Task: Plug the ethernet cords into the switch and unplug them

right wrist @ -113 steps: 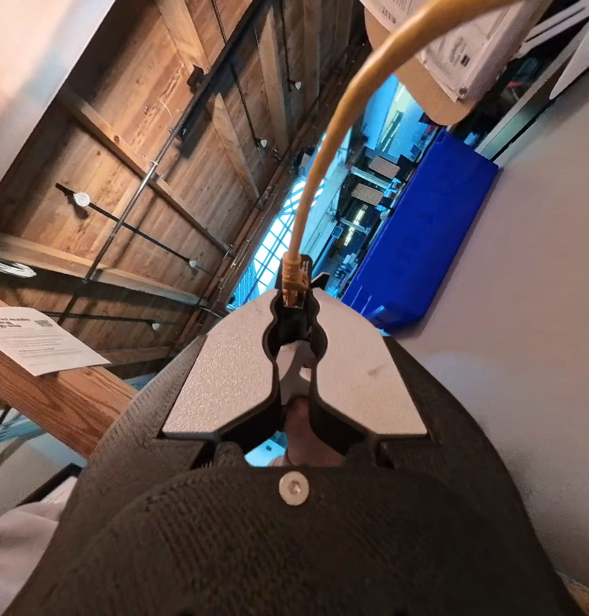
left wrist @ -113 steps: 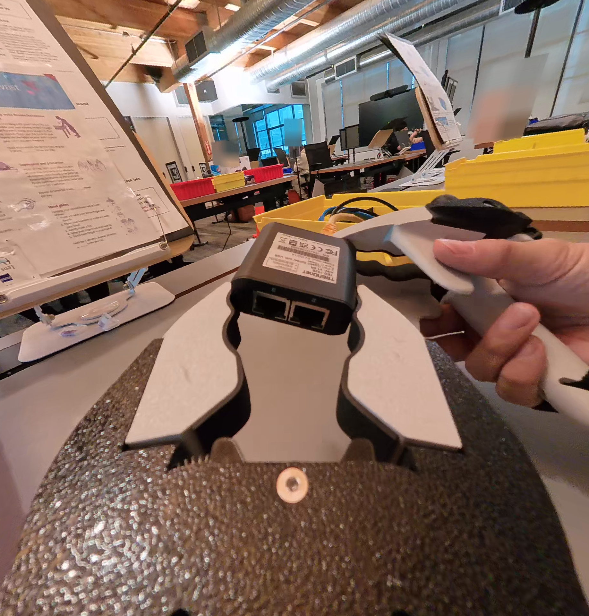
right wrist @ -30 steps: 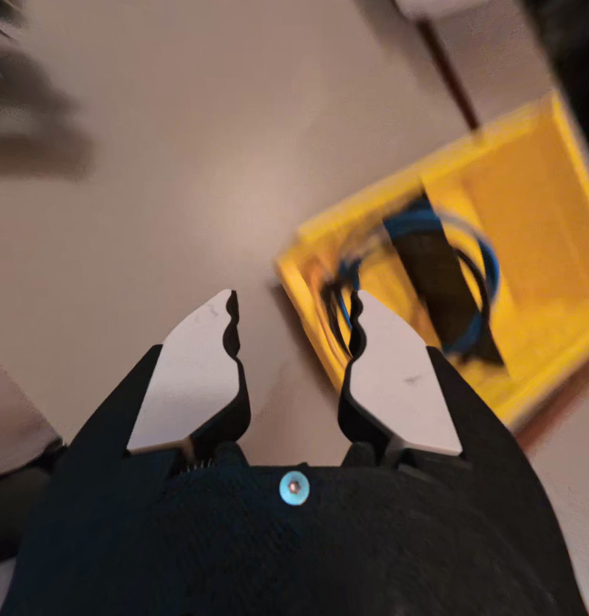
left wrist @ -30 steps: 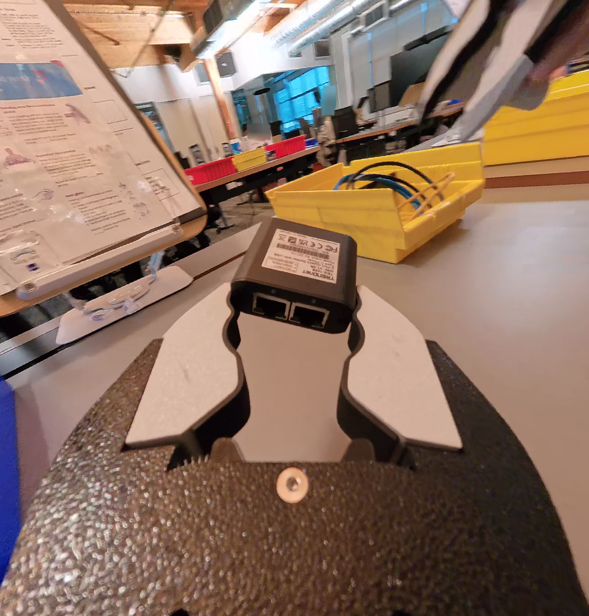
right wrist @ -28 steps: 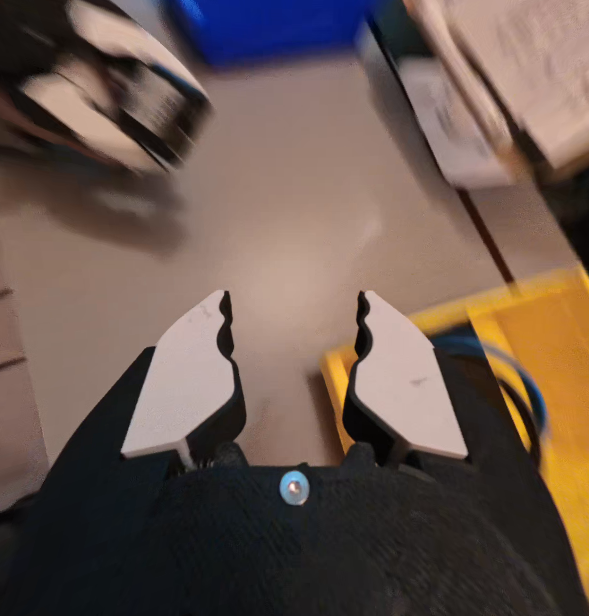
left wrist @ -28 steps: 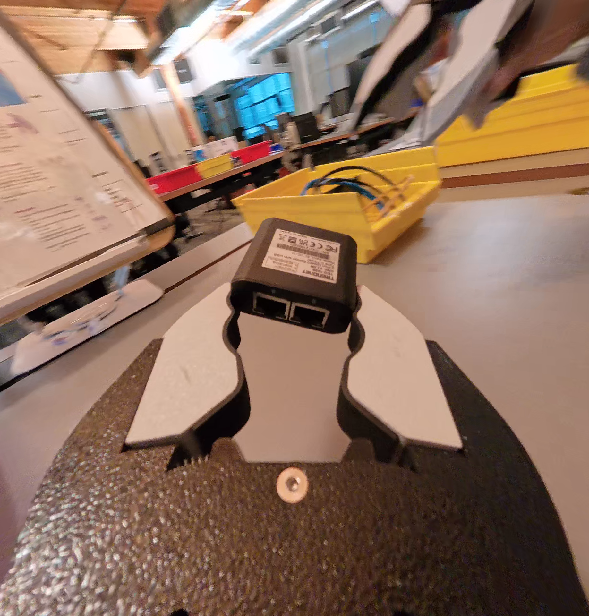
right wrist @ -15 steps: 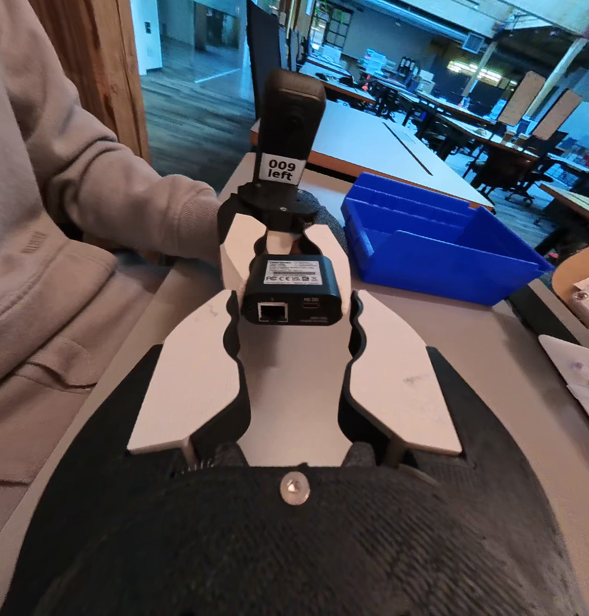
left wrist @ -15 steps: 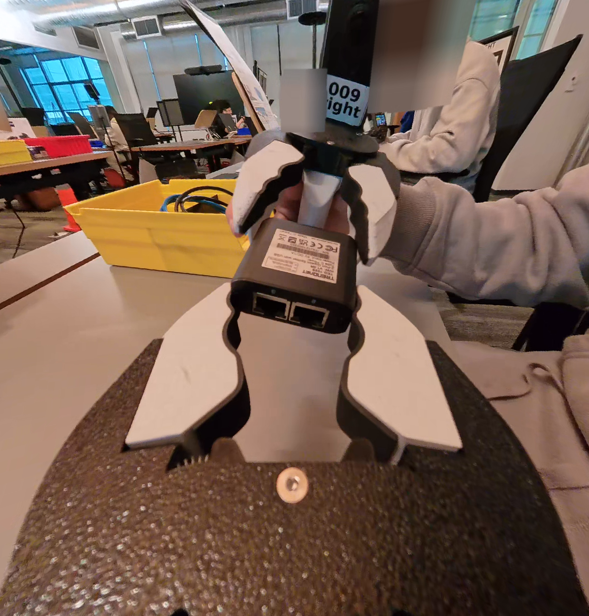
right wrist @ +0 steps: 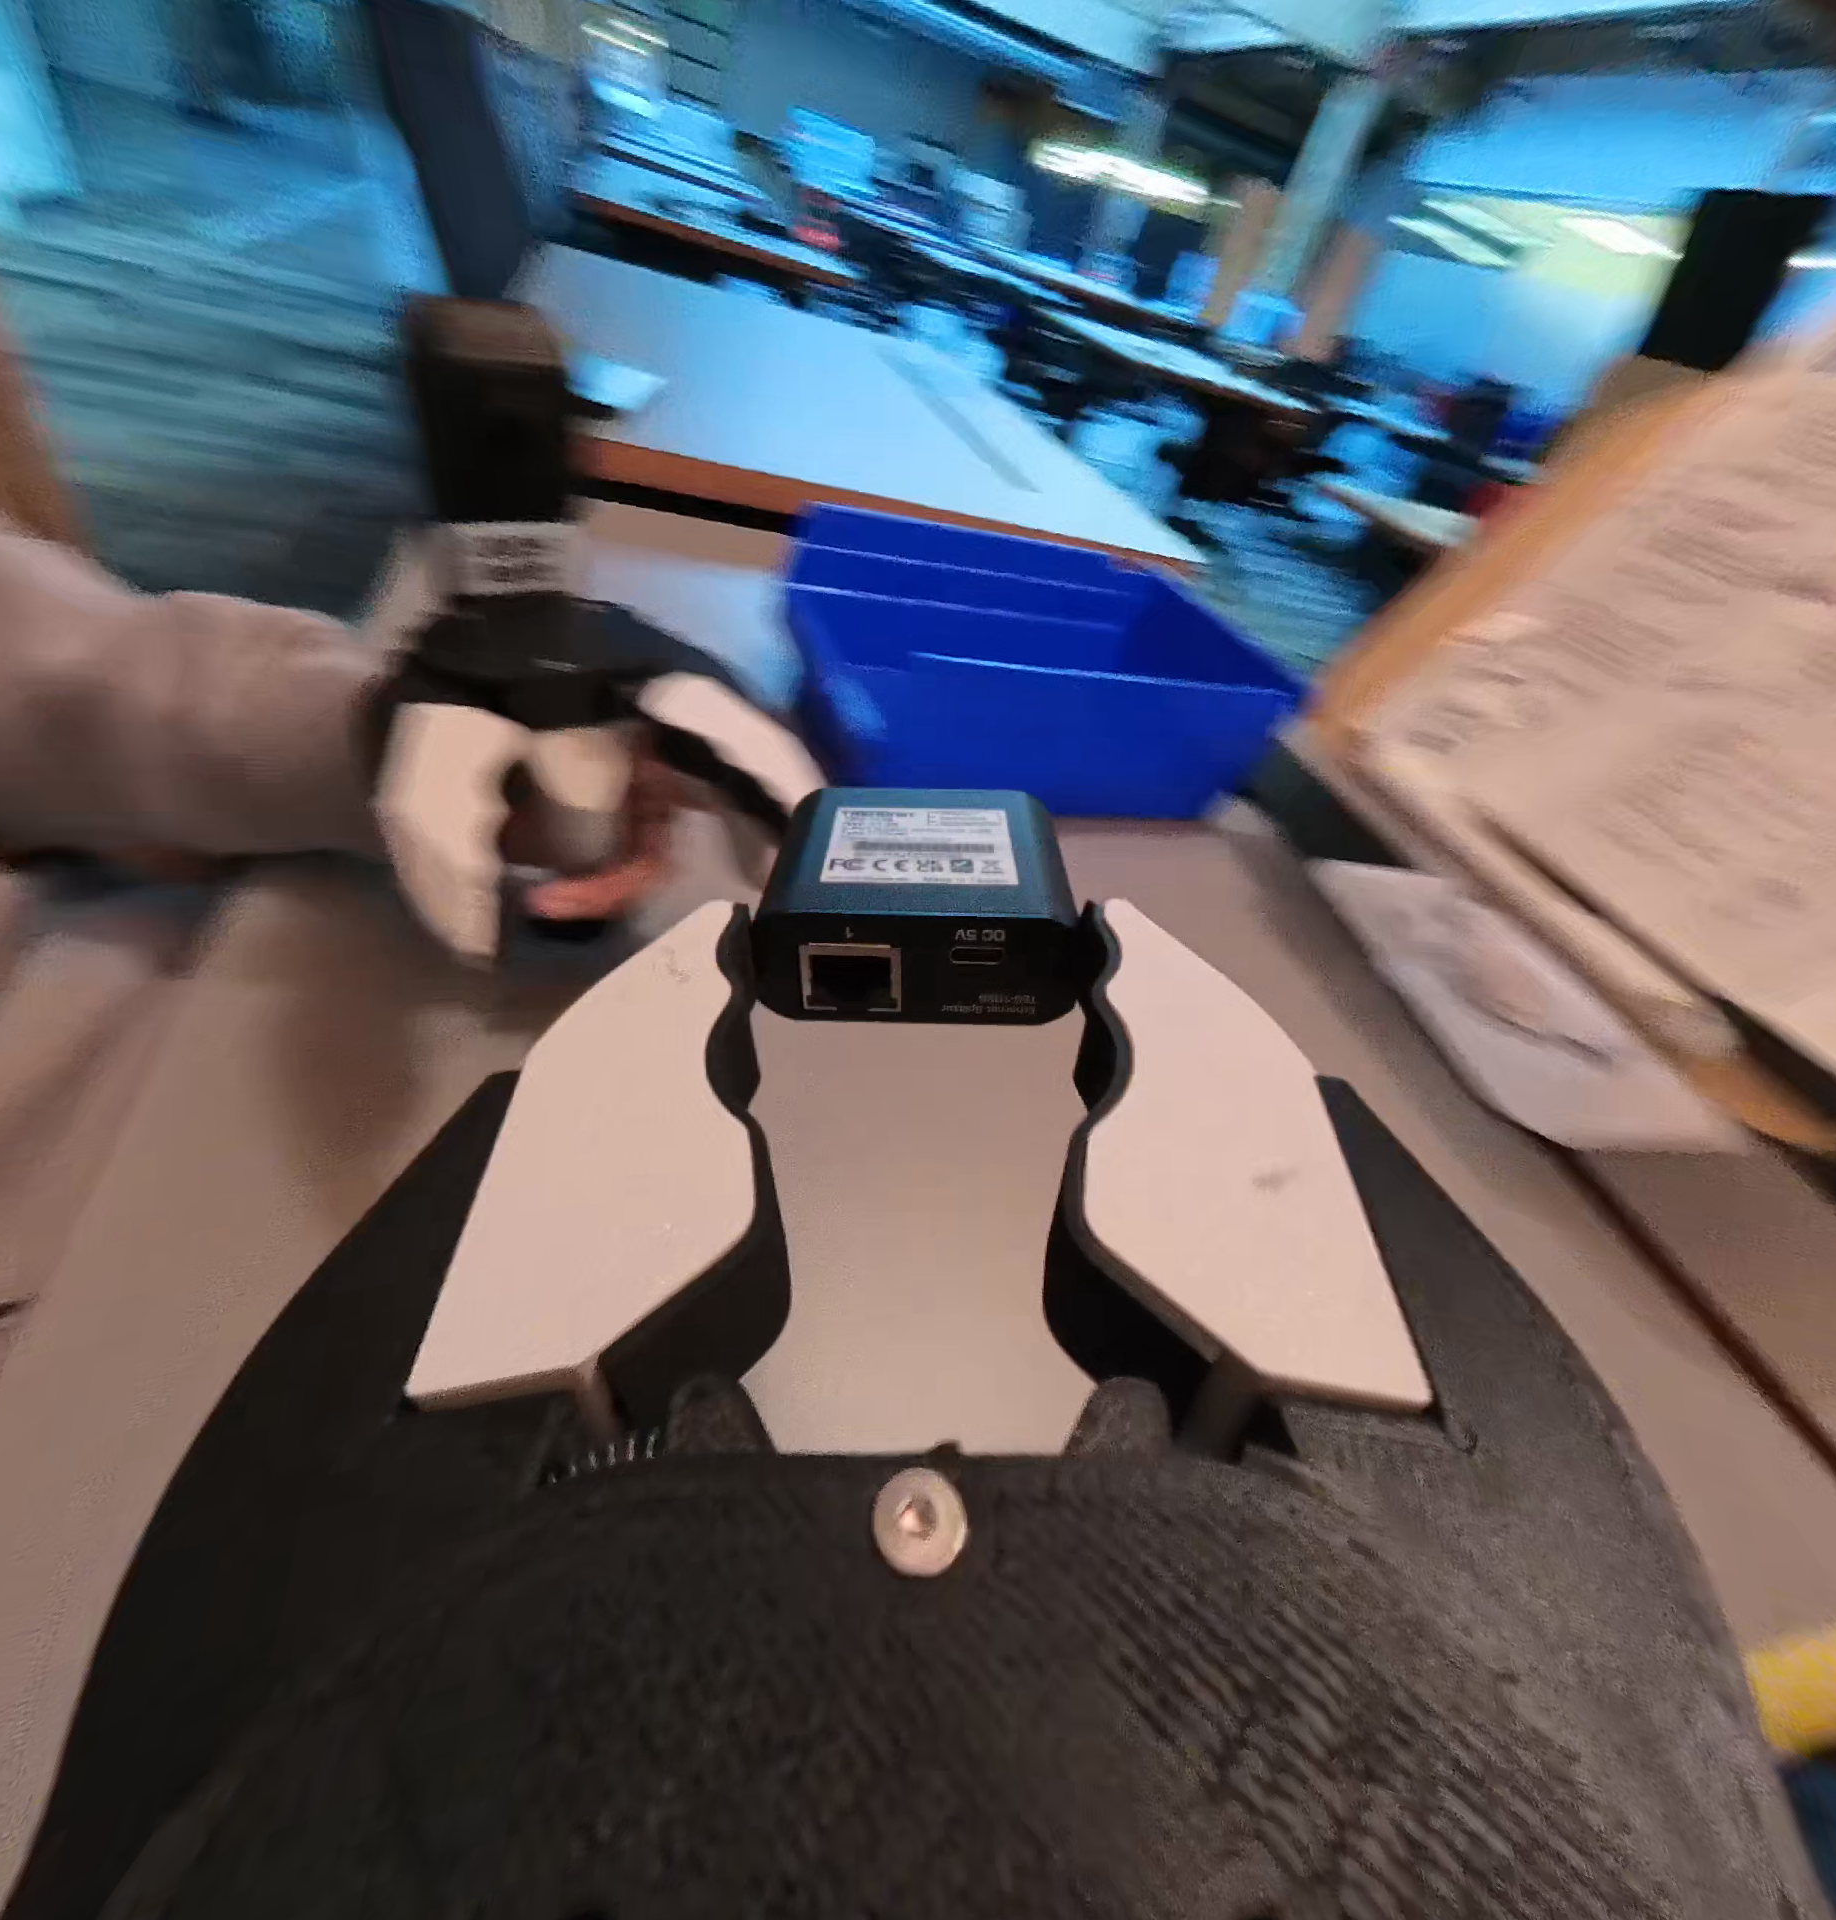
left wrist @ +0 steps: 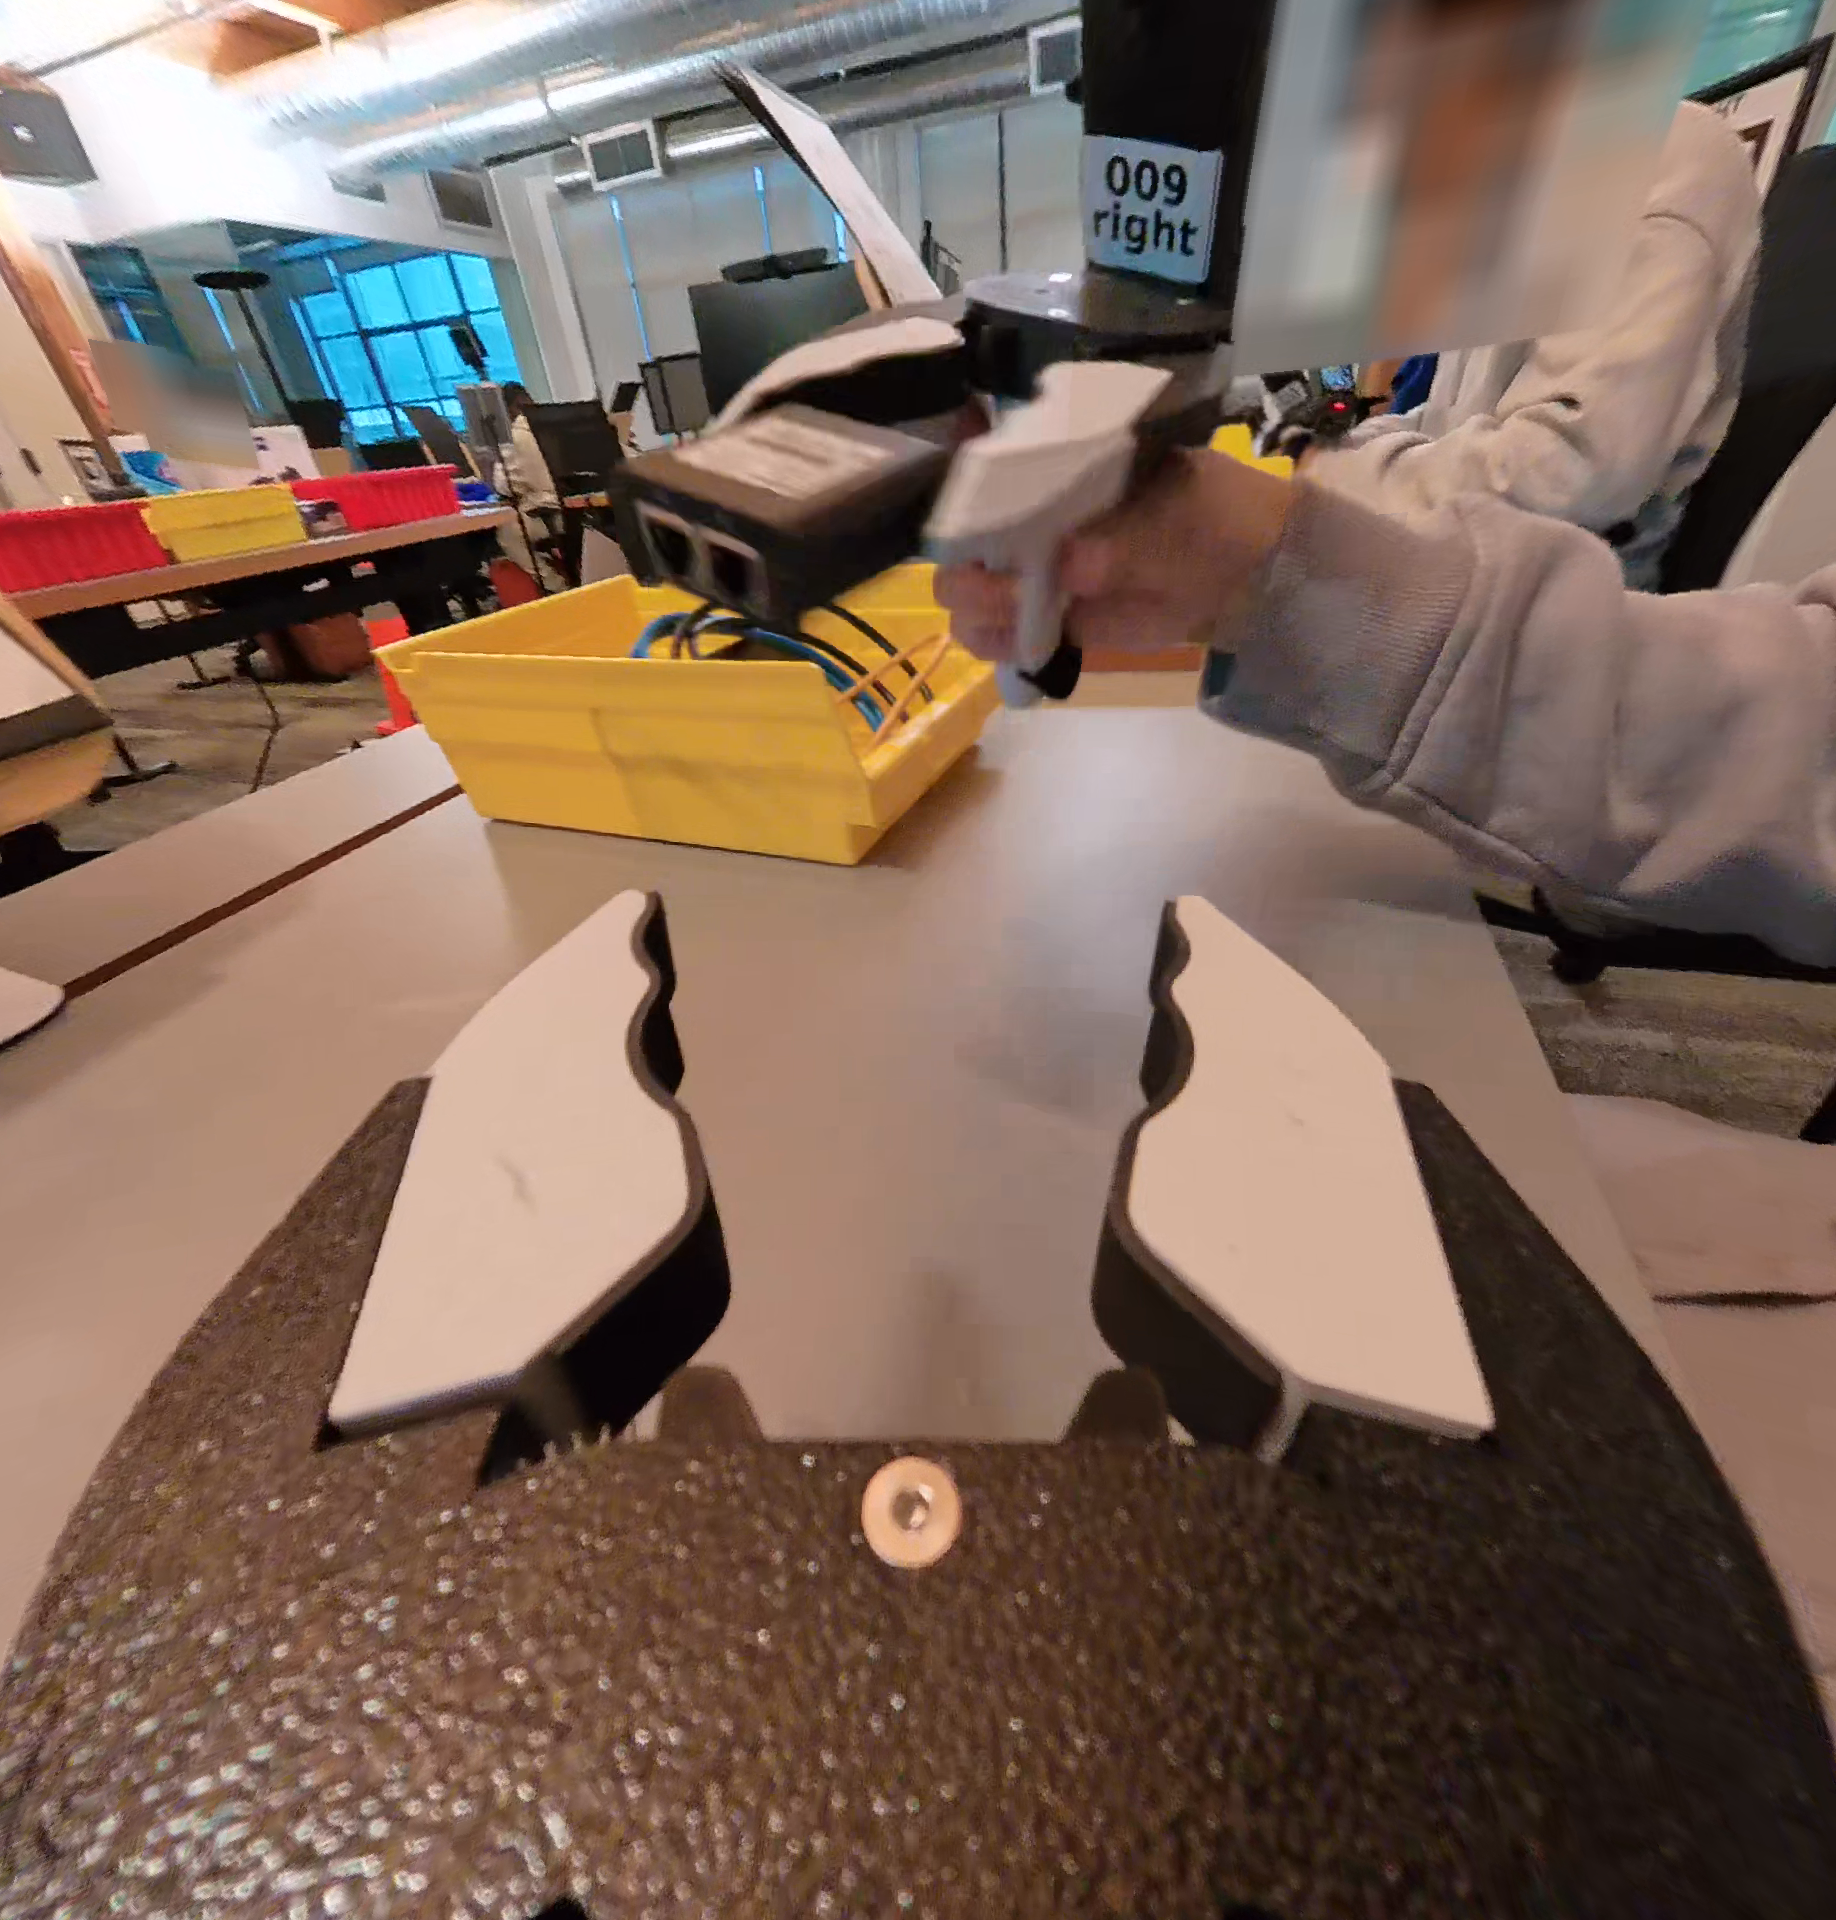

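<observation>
The right gripper (right wrist: 914, 935) has its fingers (right wrist: 1184, 1122) clamped on the two side walls of the switch (right wrist: 912, 914), a small black box with a white label on top. The grip sits only at the finger tips, on the end nearest the camera, so most of the box sticks out ahead, unsupported and in the air above the grey table (right wrist: 218, 1195). The end facing this camera shows one network socket and a small power socket. From the left wrist view the same switch (left wrist: 779, 499) shows its other end, with two sockets side by side and nothing plugged in.

The left gripper (left wrist: 914, 1039) holds nothing; its fingers (left wrist: 540, 1174) stand wide apart over the table (left wrist: 893, 894). Farther off, the yellow bin (left wrist: 685, 758) holds the cords (left wrist: 789, 644), blue, black and orange, loosely coiled. A blue bin (right wrist: 1039, 675) sits beyond the switch on the other side.

The switch looks light, hard and smooth-walled, so it probably slips or twists between the pads if pushed hard from the front. Holding it deeper, with the fingers across the middle of the side walls, would likely resist the push of a plug better, and it leaves both socket ends clear. The cords look limp and springy; the stiff plug body just behind the clip seems the place to pinch, not the cable itself, and the thin clip is the part most likely to break.
</observation>
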`<action>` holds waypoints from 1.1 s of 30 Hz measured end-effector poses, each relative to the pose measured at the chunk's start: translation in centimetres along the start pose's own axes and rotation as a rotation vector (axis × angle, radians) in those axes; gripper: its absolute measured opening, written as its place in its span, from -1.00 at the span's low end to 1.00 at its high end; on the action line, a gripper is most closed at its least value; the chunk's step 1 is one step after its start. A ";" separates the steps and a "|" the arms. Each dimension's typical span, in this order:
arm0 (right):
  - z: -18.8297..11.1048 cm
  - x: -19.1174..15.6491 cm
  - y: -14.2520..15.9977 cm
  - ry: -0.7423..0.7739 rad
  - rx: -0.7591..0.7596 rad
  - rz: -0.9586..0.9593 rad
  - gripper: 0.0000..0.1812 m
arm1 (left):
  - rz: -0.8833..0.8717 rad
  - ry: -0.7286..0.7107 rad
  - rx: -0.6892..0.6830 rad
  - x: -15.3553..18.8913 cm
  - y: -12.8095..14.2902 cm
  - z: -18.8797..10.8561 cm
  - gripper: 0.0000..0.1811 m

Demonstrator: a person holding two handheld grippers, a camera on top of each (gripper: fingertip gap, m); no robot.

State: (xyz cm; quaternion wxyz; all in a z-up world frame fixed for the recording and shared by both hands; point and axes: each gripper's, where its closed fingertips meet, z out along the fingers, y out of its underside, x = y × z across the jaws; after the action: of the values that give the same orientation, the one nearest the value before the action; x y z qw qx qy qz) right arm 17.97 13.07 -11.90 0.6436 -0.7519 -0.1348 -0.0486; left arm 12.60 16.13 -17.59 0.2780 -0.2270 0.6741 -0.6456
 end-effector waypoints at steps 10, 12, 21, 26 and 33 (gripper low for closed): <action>-14.2 26.2 9.8 0.863 -0.716 0.165 -0.34 | -0.010 -0.049 -0.037 -0.8 1.1 0.2 -0.18; -14.6 27.8 12.0 0.869 -0.783 0.211 -0.34 | 0.012 -0.051 -0.057 -0.6 1.3 0.4 -0.19; -16.4 29.6 13.8 0.960 -0.758 0.227 -0.19 | 0.018 -0.060 -0.069 -0.7 1.4 0.5 -0.19; -17.8 23.7 10.0 0.963 -0.649 0.223 -0.14 | 0.030 -0.121 -0.137 -1.3 2.3 1.0 -0.19; -20.4 13.3 7.4 1.040 -0.354 0.255 -0.15 | -0.054 -0.277 -0.235 -3.3 2.7 6.4 -0.18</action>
State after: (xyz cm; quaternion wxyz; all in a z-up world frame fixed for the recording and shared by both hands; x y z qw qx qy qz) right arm 34.75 -6.05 -12.30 0.4902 -0.7357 0.3024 -0.3564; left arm 19.48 13.75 -20.08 0.3224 -0.3623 0.6939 -0.5323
